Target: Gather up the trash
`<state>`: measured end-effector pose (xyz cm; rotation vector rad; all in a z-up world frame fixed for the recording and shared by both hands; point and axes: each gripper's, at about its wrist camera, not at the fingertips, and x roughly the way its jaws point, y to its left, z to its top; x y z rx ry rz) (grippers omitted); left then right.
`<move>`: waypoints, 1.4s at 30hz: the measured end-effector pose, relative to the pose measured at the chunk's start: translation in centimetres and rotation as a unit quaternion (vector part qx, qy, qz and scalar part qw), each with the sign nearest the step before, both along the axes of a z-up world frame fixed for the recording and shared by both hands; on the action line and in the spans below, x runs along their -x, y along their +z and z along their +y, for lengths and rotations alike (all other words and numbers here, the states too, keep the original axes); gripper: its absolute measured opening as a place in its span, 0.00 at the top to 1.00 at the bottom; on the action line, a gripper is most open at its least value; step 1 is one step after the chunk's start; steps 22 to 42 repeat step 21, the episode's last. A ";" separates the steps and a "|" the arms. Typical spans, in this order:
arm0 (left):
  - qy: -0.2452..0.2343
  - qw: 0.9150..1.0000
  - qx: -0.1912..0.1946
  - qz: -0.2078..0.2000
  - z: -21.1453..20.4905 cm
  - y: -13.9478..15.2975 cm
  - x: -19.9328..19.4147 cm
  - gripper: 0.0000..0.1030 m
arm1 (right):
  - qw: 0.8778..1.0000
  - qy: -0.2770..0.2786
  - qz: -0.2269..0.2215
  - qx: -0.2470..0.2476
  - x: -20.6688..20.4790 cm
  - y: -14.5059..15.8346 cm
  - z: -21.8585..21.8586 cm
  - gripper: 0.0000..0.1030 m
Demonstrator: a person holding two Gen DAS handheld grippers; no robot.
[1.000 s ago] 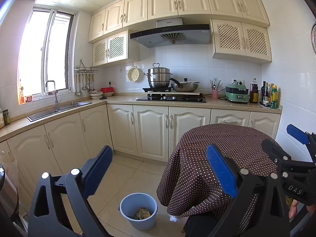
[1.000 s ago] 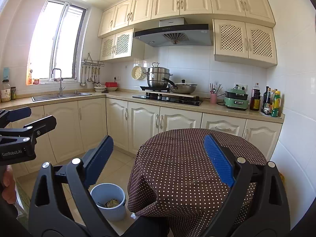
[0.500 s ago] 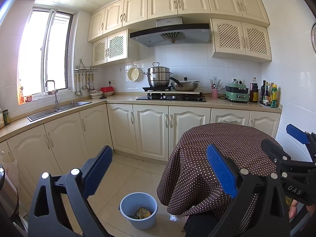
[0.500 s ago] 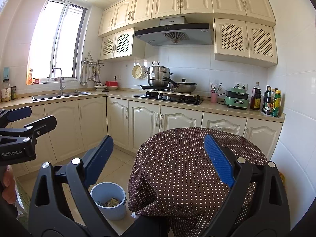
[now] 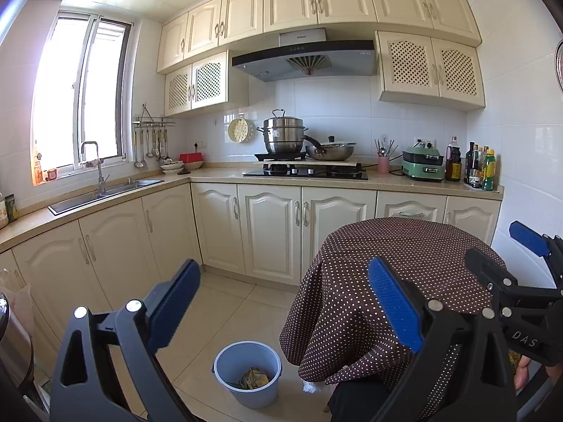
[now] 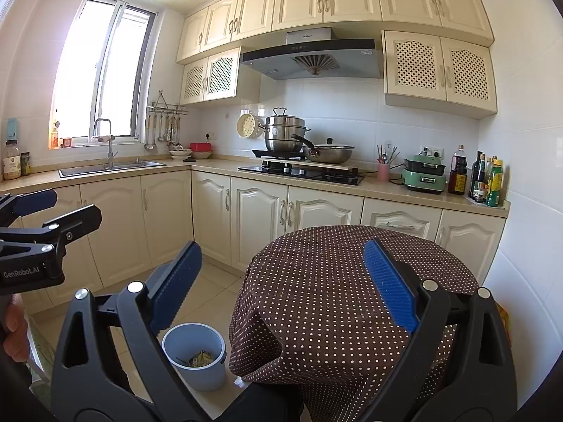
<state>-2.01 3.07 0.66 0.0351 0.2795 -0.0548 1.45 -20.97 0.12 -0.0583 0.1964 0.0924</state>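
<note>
Where the dotted cloth [image 6: 337, 281] drapes — both tongs [image 5: 283, 299] [image 6: 281, 281] apart, round plastic bucket [image 5: 248, 372] below.

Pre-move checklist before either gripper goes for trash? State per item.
1. Left gripper open and holding nothing: ok.
2. Right gripper open and holding nothing: ok.
3. Blue bucket upright on the floor beside the round table, mouth unobstructed: ok; some wrappers already inside.
4. Trash target chosen: cannot tell. The polka-dot tablecloth top shows nothing on it; a small white scrap lies on the floor at the table's foot, kind unclear.
5. Grippers apart from each other: ok, neither touches the other or the table.
</note>
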 end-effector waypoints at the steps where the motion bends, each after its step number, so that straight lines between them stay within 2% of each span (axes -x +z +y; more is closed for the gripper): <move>1: 0.000 1.000 0.000 0.001 0.1 -0.1 0.0 0.08 | 1.000 0.000 0.001 0.001 -0.1 -0.1 0.0 0.11; 13: -0.001 1.000 -0.005 0.013 0.7 -0.7 -1.7 0.08 | 1.000 0.004 0.017 -0.002 -1.9 -0.7 -0.4 0.11; 21: 0.030 0.998 -0.008 0.059 2.5 -3.6 -5.6 0.08 | 0.998 -0.022 0.056 0.006 -6.2 -2.7 -2.6 0.10; 42: 0.030 0.998 -0.008 0.059 2.5 -3.6 -5.6 0.08 | 0.998 -0.022 0.056 0.006 -6.2 -2.7 -2.6 0.10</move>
